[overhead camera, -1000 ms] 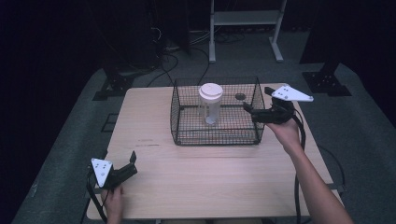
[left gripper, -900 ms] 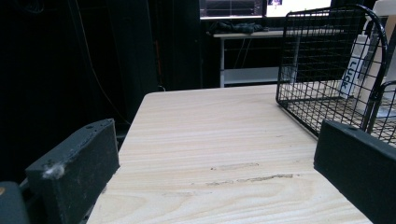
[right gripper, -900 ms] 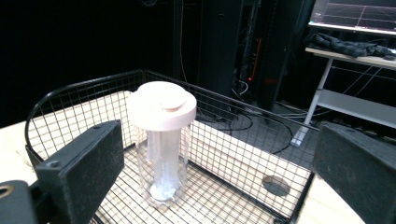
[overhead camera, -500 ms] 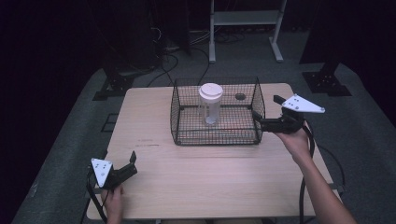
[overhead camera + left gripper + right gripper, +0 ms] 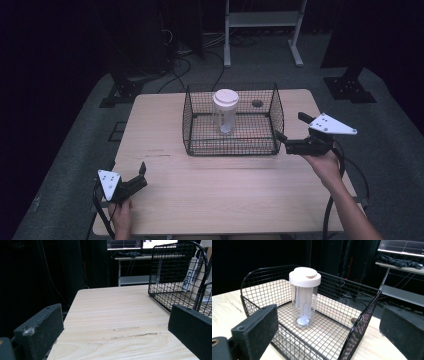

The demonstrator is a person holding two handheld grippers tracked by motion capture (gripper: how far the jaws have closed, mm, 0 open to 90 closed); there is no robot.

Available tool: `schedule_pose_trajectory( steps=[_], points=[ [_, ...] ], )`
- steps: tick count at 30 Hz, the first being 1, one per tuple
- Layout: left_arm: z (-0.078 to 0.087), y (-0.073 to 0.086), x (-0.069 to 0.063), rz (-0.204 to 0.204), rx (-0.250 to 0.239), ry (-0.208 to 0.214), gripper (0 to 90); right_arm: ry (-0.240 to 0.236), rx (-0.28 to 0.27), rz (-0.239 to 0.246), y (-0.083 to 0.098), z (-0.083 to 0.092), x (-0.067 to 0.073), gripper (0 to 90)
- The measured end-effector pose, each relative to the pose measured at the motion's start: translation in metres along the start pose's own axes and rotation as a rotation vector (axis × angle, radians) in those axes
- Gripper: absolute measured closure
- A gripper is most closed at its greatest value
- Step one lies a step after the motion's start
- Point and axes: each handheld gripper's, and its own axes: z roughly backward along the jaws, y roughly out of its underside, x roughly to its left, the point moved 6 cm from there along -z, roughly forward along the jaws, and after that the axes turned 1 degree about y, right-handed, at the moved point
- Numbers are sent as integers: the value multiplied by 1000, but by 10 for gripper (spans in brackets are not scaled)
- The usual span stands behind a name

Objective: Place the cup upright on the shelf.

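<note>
The clear jar (image 5: 304, 298) at centre frame looks light, rigid and slippery (best gripped below its white lid (image 5: 305, 276)). Right claw (image 5: 291, 140) gapes wide beside the basket (image 5: 278, 114); left claw (image 5: 138, 176), lower left, is wide too.

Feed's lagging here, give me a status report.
Both grippers open: left at near table corner, right beside basket. Jar upright inside, lid on. Nothing in the way.

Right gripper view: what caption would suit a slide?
Open right gripper facing a clear jar upright inside a black wire basket.
</note>
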Motion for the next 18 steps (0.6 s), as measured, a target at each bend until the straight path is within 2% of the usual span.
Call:
schedule_pose_trajectory(
  steps=[9, 18],
  points=[
    [0, 0, 1, 4, 1, -1, 0, 1, 14, -18, 19, 11, 2, 16],
    [0, 0, 1, 5, 1, -1, 0, -3, 4, -33, 32, 22, 8, 15]
  ],
)
